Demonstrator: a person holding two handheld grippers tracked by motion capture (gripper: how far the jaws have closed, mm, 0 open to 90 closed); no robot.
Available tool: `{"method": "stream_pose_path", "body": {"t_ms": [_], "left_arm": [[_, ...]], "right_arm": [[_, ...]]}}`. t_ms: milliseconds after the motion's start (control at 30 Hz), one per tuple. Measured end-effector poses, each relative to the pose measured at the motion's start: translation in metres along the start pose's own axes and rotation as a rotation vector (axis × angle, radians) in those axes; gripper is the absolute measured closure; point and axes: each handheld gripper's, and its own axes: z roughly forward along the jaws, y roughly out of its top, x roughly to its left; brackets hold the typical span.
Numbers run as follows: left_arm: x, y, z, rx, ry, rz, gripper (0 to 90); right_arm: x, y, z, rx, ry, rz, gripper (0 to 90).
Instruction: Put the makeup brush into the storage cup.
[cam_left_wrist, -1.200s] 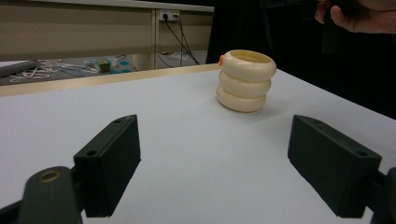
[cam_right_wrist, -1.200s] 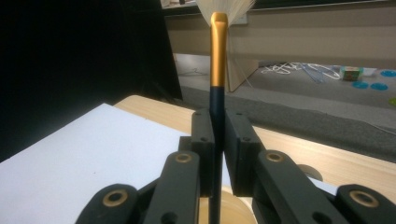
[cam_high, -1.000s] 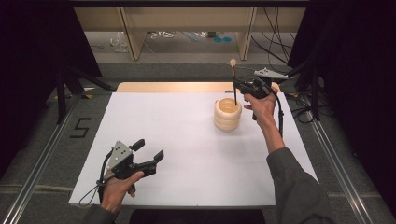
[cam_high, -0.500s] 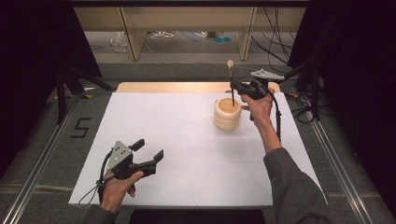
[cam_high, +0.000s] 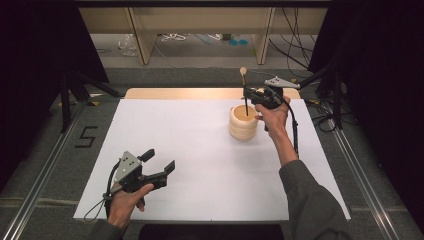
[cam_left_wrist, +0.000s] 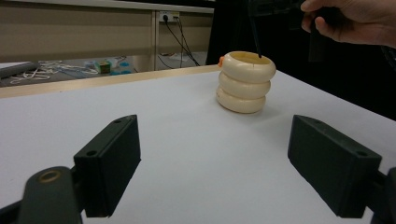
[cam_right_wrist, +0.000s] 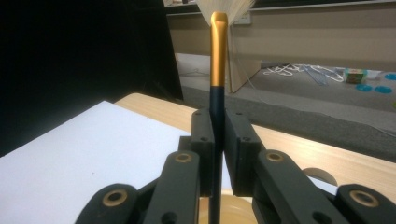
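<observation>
A cream ribbed three-ring holder (cam_high: 243, 122) stands on the white rectangular table sheet (cam_high: 200, 150), toward its far right. A slim dark-handled brush with a gold ferrule (cam_high: 244, 92) stands upright with its lower end inside the holder, clamped in the right gripper (cam_high: 248, 95) just above the rim. The left gripper (cam_high: 160, 167) sits at the near left, well apart from the holder.
</observation>
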Motion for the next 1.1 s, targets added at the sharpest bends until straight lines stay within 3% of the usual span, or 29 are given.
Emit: {"method": "stream_pose_path", "body": {"t_ms": [500,1100], "left_arm": [[0.0,0.0,0.0,-0.001,0.001,-0.003,16.7],[0.0,-0.001,0.001,0.002,0.001,0.002,16.7]], "right_arm": [[0.002,-0.009,0.004,0.018,-0.002,-0.013,83.3],[-0.003,-0.025,0.004,0.017,-0.009,0.009,83.3]]}}
